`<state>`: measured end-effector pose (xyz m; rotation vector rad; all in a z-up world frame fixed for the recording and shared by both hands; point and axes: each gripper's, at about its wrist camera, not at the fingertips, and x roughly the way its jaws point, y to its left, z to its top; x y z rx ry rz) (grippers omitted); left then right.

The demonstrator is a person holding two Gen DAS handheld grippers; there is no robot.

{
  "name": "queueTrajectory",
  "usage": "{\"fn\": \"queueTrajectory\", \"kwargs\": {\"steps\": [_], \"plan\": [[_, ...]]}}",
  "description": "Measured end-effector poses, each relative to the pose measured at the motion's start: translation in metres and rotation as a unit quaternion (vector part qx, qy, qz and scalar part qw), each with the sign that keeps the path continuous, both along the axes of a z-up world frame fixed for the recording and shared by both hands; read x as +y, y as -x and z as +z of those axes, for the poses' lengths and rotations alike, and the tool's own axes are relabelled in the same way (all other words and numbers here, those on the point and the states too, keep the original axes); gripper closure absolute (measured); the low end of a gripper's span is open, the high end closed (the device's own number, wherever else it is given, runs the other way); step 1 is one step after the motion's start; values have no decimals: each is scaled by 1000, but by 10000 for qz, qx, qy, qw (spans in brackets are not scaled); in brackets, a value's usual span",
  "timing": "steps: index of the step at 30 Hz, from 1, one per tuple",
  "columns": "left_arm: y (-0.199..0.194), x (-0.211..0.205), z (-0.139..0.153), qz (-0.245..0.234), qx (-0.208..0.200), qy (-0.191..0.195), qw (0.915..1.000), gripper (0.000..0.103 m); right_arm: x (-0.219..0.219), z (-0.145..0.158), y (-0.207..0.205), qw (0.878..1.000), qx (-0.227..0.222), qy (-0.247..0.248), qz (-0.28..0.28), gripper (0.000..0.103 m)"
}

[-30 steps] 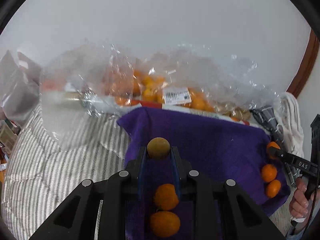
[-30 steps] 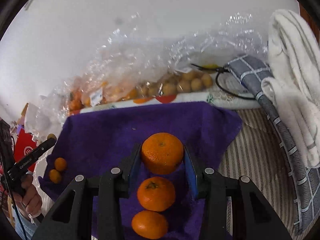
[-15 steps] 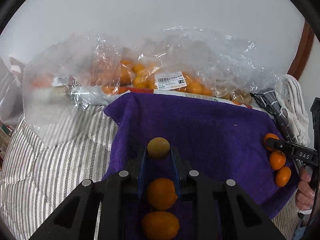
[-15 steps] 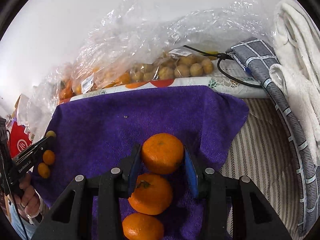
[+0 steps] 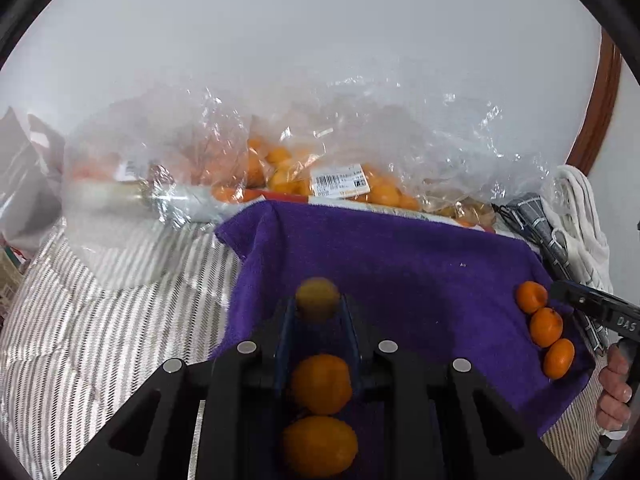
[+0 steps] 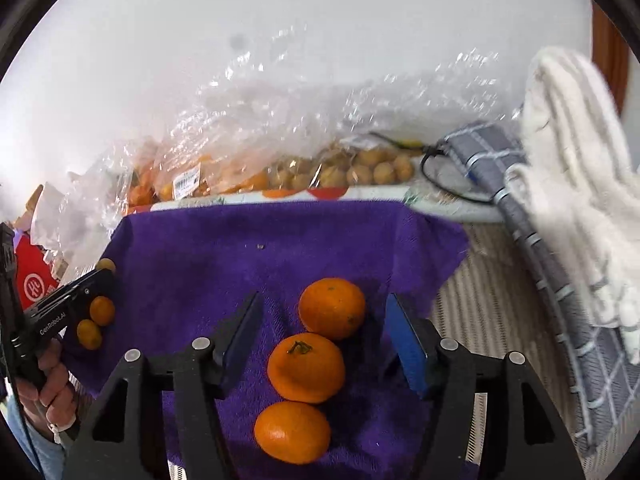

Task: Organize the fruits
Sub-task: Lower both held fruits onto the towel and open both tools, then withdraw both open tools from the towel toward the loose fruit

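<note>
Purple towel (image 6: 248, 256) — napped matt cloth, clear bags (image 5: 360, 128) — crinkled glossy plastic film, oranges (image 6: 306, 367) — dimpled, slightly shiny peel, striped bedding (image 5: 100, 320) — woven cloth, white towel (image 6: 572, 184) — fluffy terry

The right gripper (image 6: 324, 340) has just been opening: its blue pads (image 6: 404, 340), clamped a second ago on the round orange mandarin (image 6: 332, 308), now stand clear of it, the fruit resting on the purple terry towel (image 6: 260, 264) at twelve o'clock of two others.
</note>
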<state>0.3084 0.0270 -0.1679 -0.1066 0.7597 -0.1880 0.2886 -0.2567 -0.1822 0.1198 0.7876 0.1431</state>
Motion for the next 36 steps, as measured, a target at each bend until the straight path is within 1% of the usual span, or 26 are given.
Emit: {"fn": "queueTrajectory", "kwargs": {"steps": [3, 6, 8, 10, 13, 16, 18, 20, 22, 26, 28, 31, 34, 36], "plan": [[5, -3, 3, -35, -120, -85, 9999, 74, -3, 12, 12, 9998, -164, -124, -67, 40], [13, -4, 9, 69, -267, -289, 9992, 74, 2, 26, 26, 9993, -333, -183, -60, 40], [21, -1, 14, 111, -346, -281, 9989, 74, 8, 32, 37, 9991, -389, -141, -64, 40], [32, 5, 22, 101, -424, -128, 9990, 74, 16, 37, 51, 9993, -373, -5, -59, 40], [55, 11, 29, 29, -490, -58, 9988, 74, 24, 36, 74, 9989, -433, 113, -111, 40], [88, 16, 29, -15, -584, -297, 9978, 74, 33, 32, 96, 9990, -388, 199, -82, 40], [105, 21, 26, -60, -438, -390, 9983, 74, 41, 28, 109, 9993, -282, 261, -22, 43], [122, 27, 22, -177, -320, -285, 9989, 74, 52, 21, 122, 9994, -168, 234, 174, 44], [139, 35, 20, -159, -254, -253, 9992, 74, 65, 14, 135, 9991, -114, 153, 372, 44], [157, 44, 14, -198, 19, -102, 9998, 74, 96, -1, 153, 9968, -20, 104, 795, 44], [163, 45, 11, -209, 154, -62, 9996, 74, 109, -8, 161, 9950, 21, 5, 996, 44], [164, 45, 8, -132, 234, -123, 9996, 74, 125, -15, 166, 9918, 129, -93, 1264, 44], [161, 50, 5, 88, 303, -239, 9992, 74, 138, -22, 168, 9914, 142, 147, 1293, 44], [158, 57, 3, 201, 383, -193, 9989, 74, 143, -25, 168, 9908, 178, 222, 1324, 44]]}}
